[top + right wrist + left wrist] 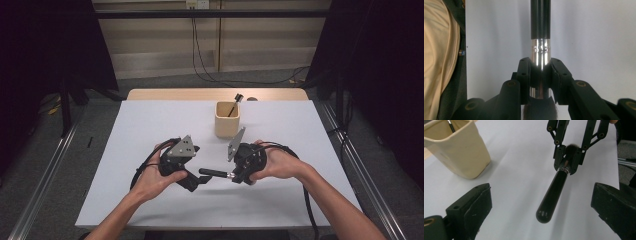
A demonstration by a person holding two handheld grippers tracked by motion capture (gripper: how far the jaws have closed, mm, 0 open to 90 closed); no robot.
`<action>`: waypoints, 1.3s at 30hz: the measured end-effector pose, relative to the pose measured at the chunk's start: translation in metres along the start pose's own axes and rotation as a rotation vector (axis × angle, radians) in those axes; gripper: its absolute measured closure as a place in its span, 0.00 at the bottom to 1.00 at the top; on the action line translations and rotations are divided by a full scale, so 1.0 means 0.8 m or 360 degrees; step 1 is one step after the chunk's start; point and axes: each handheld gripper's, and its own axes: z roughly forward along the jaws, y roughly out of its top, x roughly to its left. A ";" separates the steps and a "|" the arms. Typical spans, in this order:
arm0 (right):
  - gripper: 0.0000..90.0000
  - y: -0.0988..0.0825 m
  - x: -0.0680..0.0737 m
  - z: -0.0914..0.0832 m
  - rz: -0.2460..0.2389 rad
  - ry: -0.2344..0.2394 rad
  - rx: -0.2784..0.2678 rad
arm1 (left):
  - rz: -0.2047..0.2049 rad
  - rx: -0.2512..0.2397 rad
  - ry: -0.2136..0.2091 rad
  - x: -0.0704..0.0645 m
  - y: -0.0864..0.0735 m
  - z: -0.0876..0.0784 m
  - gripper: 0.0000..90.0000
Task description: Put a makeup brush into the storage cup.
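A makeup brush with a black handle and silver ferrule lies level just above the white table. My right gripper is shut on its ferrule, and dark bristles show behind the jaws. The handle points at my left gripper. In the left gripper view, my left gripper is open, one jaw on each side of the handle's rounded end, neither touching it. That view also has the right gripper clamped on the brush.
A beige cup stands behind the grippers near the table's far edge, with a thin dark brush leaning in it. The cup is at upper left in the left gripper view. The white table top spreads around both hands.
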 end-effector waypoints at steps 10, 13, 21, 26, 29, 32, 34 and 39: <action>0.80 0.005 0.001 0.000 -0.0051 -0.0003 0.0105 | 0.0047 0.0163 -0.0092 0.001 -0.002 0.015 0.05; 0.80 0.006 0.001 0.001 -0.0062 -0.0003 0.0144 | 0.0056 0.0197 -0.0115 0.001 -0.002 0.019 0.05; 0.80 0.010 0.000 0.007 -0.0083 0.0000 0.0200 | 0.0079 0.0335 -0.0188 0.002 -0.007 0.029 0.07; 0.80 0.013 0.001 0.010 -0.0101 0.0014 0.0246 | 0.0093 0.0424 -0.0234 0.001 -0.010 0.038 0.07; 0.80 0.016 0.002 0.011 -0.0107 0.0022 0.0284 | 0.0101 0.0423 -0.0259 0.005 -0.009 0.037 0.07; 0.80 0.018 0.002 0.012 -0.0117 0.0026 0.0303 | 0.0103 0.0451 -0.0267 0.005 -0.009 0.037 0.06; 0.80 0.018 0.001 0.014 -0.0114 0.0032 0.0304 | 0.0111 0.0485 -0.0242 0.003 -0.008 0.037 0.05; 0.80 0.020 0.001 0.017 -0.0134 0.0033 0.0314 | 0.0147 0.0525 -0.0252 0.002 -0.010 0.041 0.06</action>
